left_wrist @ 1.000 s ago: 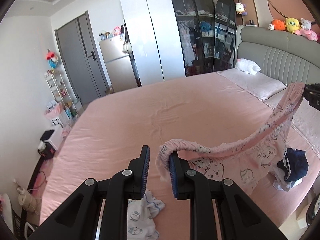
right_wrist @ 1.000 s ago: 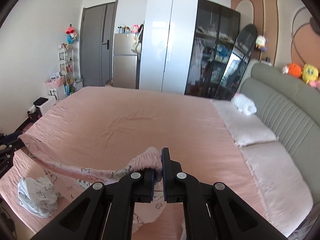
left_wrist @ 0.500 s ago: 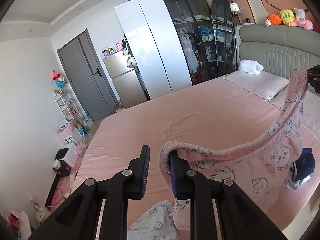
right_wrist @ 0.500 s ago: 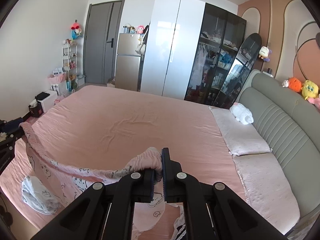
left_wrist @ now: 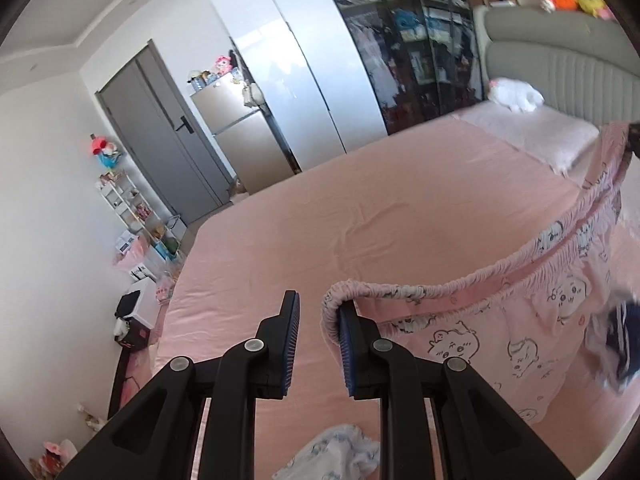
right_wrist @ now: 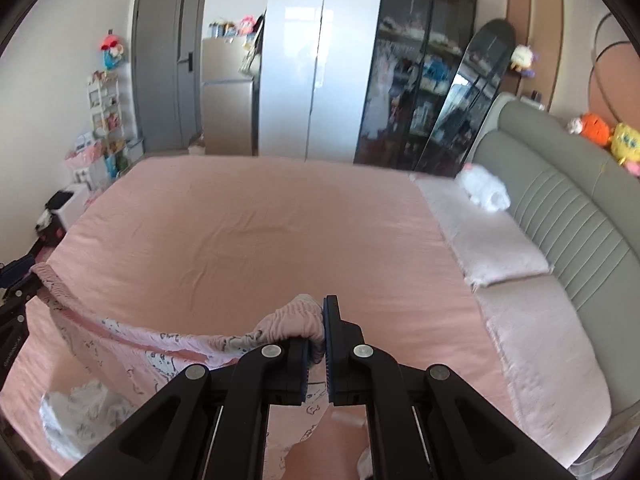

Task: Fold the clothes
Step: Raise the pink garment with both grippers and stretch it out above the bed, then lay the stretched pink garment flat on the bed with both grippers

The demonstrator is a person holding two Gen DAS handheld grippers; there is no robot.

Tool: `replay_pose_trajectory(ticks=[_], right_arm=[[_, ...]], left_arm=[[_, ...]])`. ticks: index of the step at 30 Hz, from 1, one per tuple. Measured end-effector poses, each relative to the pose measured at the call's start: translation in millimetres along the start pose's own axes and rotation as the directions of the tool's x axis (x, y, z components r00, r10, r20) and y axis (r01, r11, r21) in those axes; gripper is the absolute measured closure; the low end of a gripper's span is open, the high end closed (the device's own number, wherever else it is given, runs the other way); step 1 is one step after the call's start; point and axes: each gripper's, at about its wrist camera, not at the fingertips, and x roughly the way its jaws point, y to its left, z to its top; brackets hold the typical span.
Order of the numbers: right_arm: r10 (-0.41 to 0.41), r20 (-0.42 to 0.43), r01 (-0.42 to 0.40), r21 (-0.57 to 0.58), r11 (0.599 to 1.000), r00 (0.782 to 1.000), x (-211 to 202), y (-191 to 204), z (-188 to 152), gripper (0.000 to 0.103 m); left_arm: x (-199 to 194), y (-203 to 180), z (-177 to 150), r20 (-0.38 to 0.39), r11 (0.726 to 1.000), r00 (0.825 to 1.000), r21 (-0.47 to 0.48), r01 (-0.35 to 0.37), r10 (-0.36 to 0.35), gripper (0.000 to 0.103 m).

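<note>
hanging off the right finger of the left gripper (left_wrist: 318, 320), the elastic waistband of the pink printed pants (left_wrist: 532, 312) loops over that fingertip only; the two fingers stand well apart with bare bedsheet showing between them, so nothing is pinched there. the right gripper (right_wrist: 316, 330) has its fingers drawn close together, clamped on the bunched waistband at the other end. between the two tools the pants stretch in a sagging line above the near part of the pink bed (right_wrist: 256, 232), the cartoon-face fabric hanging down below the band.

under the left gripper, at the near edge of the mattress, lies a crumpled white printed garment (left_wrist: 336, 456); the right view shows the same heap low on its left. a dark navy garment (left_wrist: 624, 340) sits on the sheet behind the hanging fabric, blurred. the middle of the bed beyond the pants is flat sheet with a few creases. further out are two pale pillows (right_wrist: 492, 248) with a white plush toy (right_wrist: 484, 190) on them, the grey padded headboard (right_wrist: 568, 200), a tall white wardrobe (right_wrist: 296, 60), a dark glass cabinet (right_wrist: 416, 72), a silver fridge (left_wrist: 244, 140), a grey door (left_wrist: 160, 136) and a small white shelf rack (left_wrist: 128, 208) by the wall.
</note>
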Motion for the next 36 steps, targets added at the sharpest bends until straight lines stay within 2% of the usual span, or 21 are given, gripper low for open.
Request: replay_pose_trajectory(ticks=[2,6,10,13,16,18,21,24,27,29,31,34,36], right_arm=[[0.005,0.057,-0.009,0.054,0.998,0.998,-6,-6,23,0.100],[0.040,0.196,-0.068,0.135,0.989,0.980,-24,-19,62,0.100],[0.071,0.199,-0.085,0.063,0.994,0.977,-15,-6,44,0.100],[0.094,0.198,-0.098,0.008,0.995,0.976,-9,4,30,0.100],[0.156,0.077,-0.154,-0.030,0.988,0.985,27,19,-35,0.100],[0.189,-0.016,-0.189,-0.040,0.981,0.982,53,25,-82,0.100],[0.234,-0.133,-0.241,-0.034,0.970,0.963,84,29,-151,0.100],[0.280,-0.218,-0.279,0.036,0.960,0.935,105,23,-209,0.100],[0.325,-0.295,-0.311,0.093,0.946,0.899,117,17,-247,0.100],[0.351,-0.330,-0.332,0.112,0.936,0.877,121,14,-268,0.099],[0.339,-0.329,-0.342,0.051,0.938,0.881,116,21,-278,0.099],[0.309,-0.319,-0.344,-0.058,0.937,0.896,108,31,-292,0.099],[0.313,-0.324,-0.357,-0.084,0.931,0.893,108,34,-299,0.099]], left_arm=[[-2,18,22,0.030,0.996,1.000,-0.088,0.011,-0.008,0.086],[-19,57,53,0.161,0.961,0.987,-0.270,0.063,-0.020,0.084],[-4,56,39,0.159,0.965,0.986,-0.250,0.083,-0.044,0.084],[22,35,-7,0.093,0.978,0.992,-0.186,0.099,-0.083,0.084],[48,12,-61,0.008,0.987,0.993,-0.110,0.116,-0.116,0.084],[65,-4,-105,-0.065,0.987,0.987,-0.076,0.142,-0.147,0.084],[74,-28,-160,-0.139,0.983,0.973,-0.017,0.183,-0.183,0.084],[76,-50,-201,-0.207,0.970,0.951,0.027,0.240,-0.229,0.084],[72,-71,-233,-0.248,0.958,0.936,0.077,0.278,-0.252,0.084],[67,-81,-249,-0.247,0.952,0.936,0.112,0.285,-0.251,0.084],[64,-88,-255,-0.243,0.949,0.939,0.139,0.284,-0.245,0.084],[57,-90,-264,-0.244,0.940,0.932,0.148,0.309,-0.268,0.084],[52,-92,-269,-0.246,0.934,0.929,0.155,0.321,-0.278,0.084]])
